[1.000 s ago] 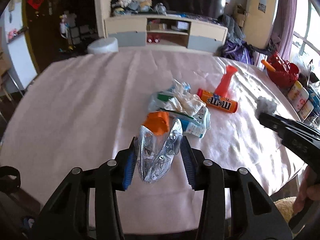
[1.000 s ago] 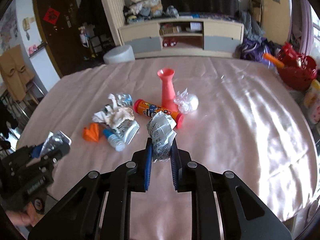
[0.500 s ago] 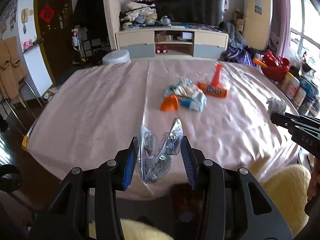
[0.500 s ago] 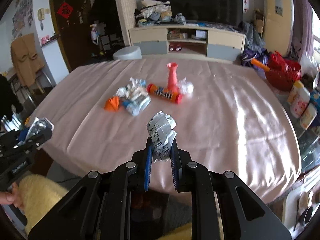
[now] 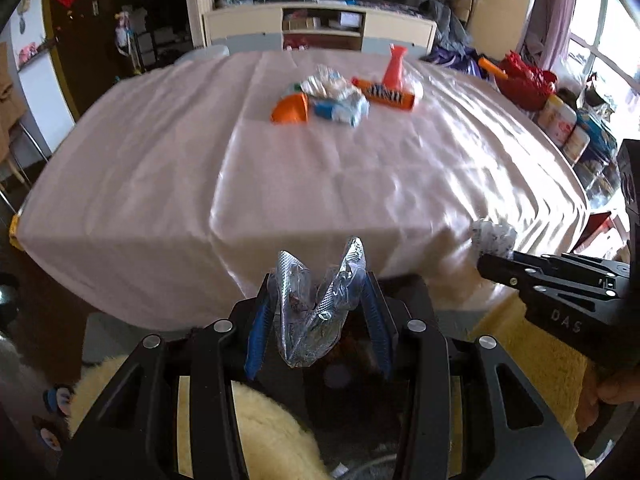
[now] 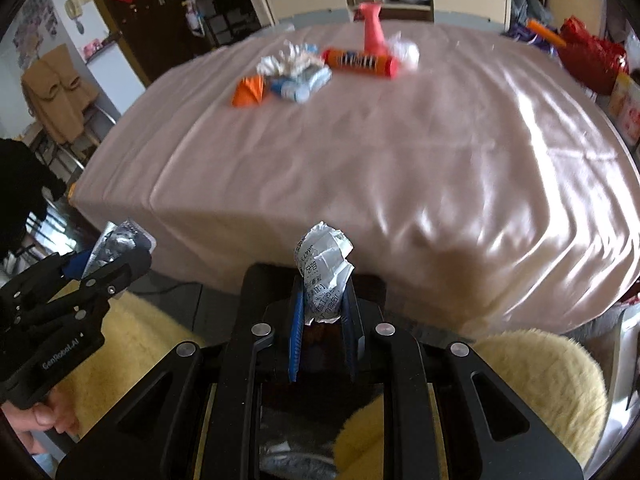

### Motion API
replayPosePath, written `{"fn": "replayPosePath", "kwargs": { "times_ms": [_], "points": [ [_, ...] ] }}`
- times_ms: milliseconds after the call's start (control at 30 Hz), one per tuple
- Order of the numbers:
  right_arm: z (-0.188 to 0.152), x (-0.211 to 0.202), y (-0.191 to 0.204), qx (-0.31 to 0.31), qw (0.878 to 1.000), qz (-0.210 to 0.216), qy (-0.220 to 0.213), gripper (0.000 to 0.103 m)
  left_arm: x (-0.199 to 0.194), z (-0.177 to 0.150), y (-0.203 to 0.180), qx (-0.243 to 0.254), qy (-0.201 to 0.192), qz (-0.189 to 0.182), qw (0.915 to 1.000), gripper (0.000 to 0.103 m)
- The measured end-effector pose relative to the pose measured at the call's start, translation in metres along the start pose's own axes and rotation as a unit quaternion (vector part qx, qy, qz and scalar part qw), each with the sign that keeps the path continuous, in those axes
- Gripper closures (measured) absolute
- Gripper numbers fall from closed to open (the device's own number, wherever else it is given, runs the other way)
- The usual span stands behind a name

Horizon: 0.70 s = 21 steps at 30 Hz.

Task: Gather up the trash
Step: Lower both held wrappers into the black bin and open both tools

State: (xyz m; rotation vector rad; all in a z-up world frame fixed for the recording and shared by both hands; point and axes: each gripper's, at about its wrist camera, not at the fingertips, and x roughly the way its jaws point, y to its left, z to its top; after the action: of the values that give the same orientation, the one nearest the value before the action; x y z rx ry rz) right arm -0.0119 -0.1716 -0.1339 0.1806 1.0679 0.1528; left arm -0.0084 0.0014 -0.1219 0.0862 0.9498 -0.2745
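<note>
My left gripper (image 5: 318, 298) is shut on a crumpled silver foil wrapper (image 5: 316, 308), held off the table's near edge above a dark bin (image 5: 344, 376). My right gripper (image 6: 323, 300) is shut on a crumpled printed paper ball (image 6: 324, 272), also over the dark bin (image 6: 320, 360). Each gripper shows in the other's view: the right one (image 5: 492, 248) with its paper ball, the left one (image 6: 116, 248) with its foil. More trash lies far back on the table: an orange scrap (image 5: 290, 109), crumpled tissue and a blue-white wrapper (image 5: 336, 98), an orange candy tube (image 5: 384, 94).
The table has a pink cloth (image 5: 320, 168). A coral vase (image 5: 394, 66) stands by the candy tube, with a clear plastic wad (image 6: 404, 50) beside it. Yellow furry cushions (image 6: 532, 384) flank the bin. A red basket (image 5: 524, 84) and bottles stand at the right.
Both grippers pulled back from the table and lowered, still holding the foil and the paper ball. They now sit past the near edge over the bin.
</note>
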Motion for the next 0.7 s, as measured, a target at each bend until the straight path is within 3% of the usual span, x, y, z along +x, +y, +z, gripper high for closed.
{"fn": "replayPosePath", "kwargs": {
  "times_ms": [233, 433, 700],
  "points": [
    [-0.004, 0.012, 0.006, -0.005, 1.0, 0.015, 0.027, 0.078, 0.011, -0.006, -0.005, 0.002, 0.028, -0.019, 0.9994, 0.048],
    [-0.001, 0.012, 0.001, 0.003, 1.0, 0.013, 0.025, 0.058, 0.014, -0.008, -0.004, 0.0, 0.037, -0.022, 0.9991, 0.047],
    [0.012, -0.003, -0.011, 0.014, 1.0, 0.002, -0.003, 0.039, 0.012, 0.0, 0.0, -0.006, 0.029, -0.025, 0.9993, 0.033]
  ]
}}
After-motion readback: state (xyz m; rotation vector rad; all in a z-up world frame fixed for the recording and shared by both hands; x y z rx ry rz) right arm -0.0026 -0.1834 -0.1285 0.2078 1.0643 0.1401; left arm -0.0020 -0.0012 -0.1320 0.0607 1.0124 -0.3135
